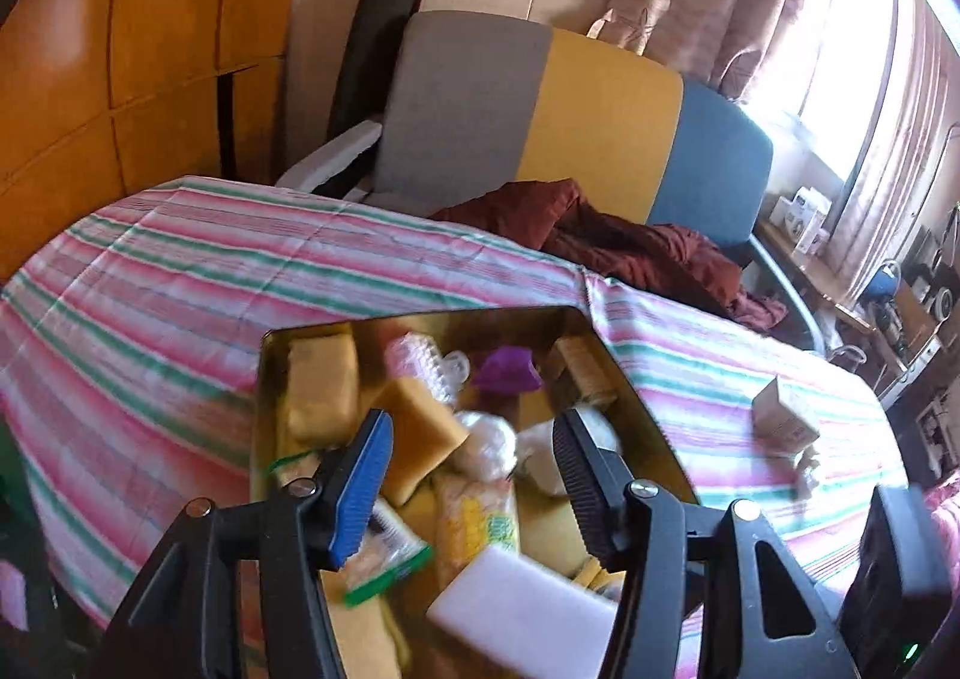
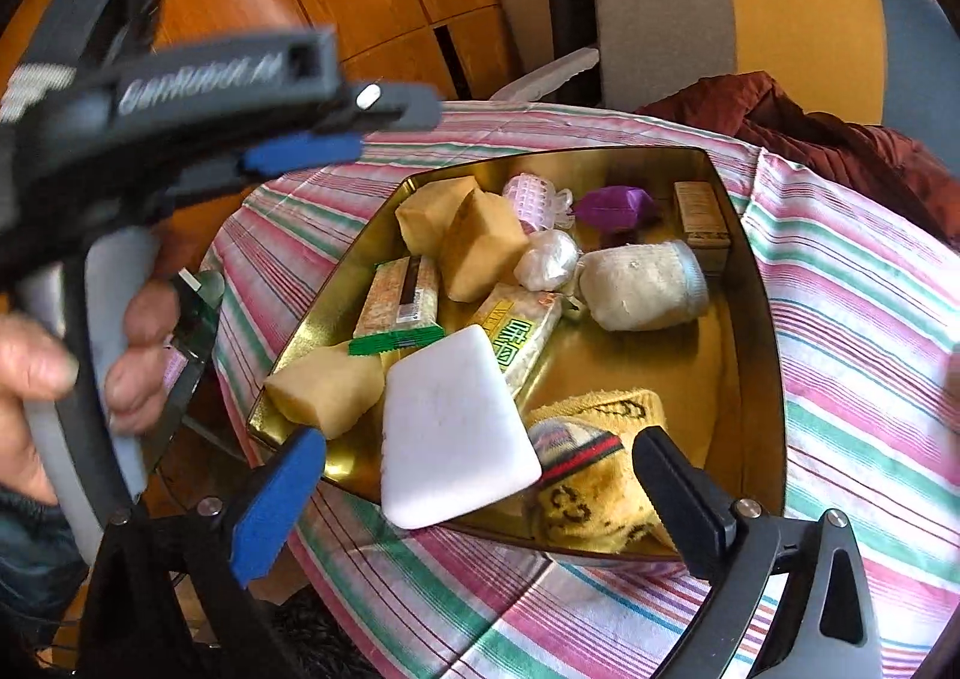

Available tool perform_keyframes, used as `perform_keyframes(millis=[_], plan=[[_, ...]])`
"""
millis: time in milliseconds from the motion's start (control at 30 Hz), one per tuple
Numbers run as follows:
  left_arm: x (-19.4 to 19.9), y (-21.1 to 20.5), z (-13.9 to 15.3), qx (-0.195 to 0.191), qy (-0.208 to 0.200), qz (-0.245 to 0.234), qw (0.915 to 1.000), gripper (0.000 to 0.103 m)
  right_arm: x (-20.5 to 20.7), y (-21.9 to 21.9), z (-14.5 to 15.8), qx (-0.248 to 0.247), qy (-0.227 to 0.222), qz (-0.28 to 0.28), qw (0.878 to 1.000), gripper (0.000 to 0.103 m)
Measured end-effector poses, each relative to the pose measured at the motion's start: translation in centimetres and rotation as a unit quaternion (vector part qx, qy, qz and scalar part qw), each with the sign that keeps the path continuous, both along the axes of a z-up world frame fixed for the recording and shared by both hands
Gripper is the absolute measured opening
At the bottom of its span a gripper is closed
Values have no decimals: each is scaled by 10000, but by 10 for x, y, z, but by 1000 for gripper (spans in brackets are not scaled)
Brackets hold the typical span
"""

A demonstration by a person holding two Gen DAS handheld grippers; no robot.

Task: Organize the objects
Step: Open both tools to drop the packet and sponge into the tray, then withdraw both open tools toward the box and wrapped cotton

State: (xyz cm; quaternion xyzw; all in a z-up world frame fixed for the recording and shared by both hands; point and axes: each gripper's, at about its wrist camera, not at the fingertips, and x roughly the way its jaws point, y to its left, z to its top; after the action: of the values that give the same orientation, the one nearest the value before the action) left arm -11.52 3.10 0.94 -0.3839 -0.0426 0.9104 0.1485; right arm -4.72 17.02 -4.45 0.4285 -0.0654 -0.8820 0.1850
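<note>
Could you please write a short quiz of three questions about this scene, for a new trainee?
1. True or false: the flat white foam block lies partly over the near rim of the gold metal tin.
2. Which thing is still outside the tin, on the striped tablecloth? A) the purple crumpled object B) the small beige cardboard box C) the yellow patterned sock
3. Fill in: the right gripper is ____ and holds nothing.

Key
1. True
2. B
3. open
</note>
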Motion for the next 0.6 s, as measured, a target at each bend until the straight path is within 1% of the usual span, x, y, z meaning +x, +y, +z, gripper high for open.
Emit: perform_keyframes(millis=[167,333,500,600], plan=[[20,-9,-8,-165,-53,205,9996,58,5,2,2,87,53,-97,9999,103],[35,-16,-10,-327,4,360,9988,59,10,0,5,193,112,-110,9997,103],[45,-20,-8,-410,95,424,9982,60,14,-10,5,207,156,82,9996,103],[50,-24,-4,-478,194,468,9976,60,13,-22,4,192,158,350,9991,101]])
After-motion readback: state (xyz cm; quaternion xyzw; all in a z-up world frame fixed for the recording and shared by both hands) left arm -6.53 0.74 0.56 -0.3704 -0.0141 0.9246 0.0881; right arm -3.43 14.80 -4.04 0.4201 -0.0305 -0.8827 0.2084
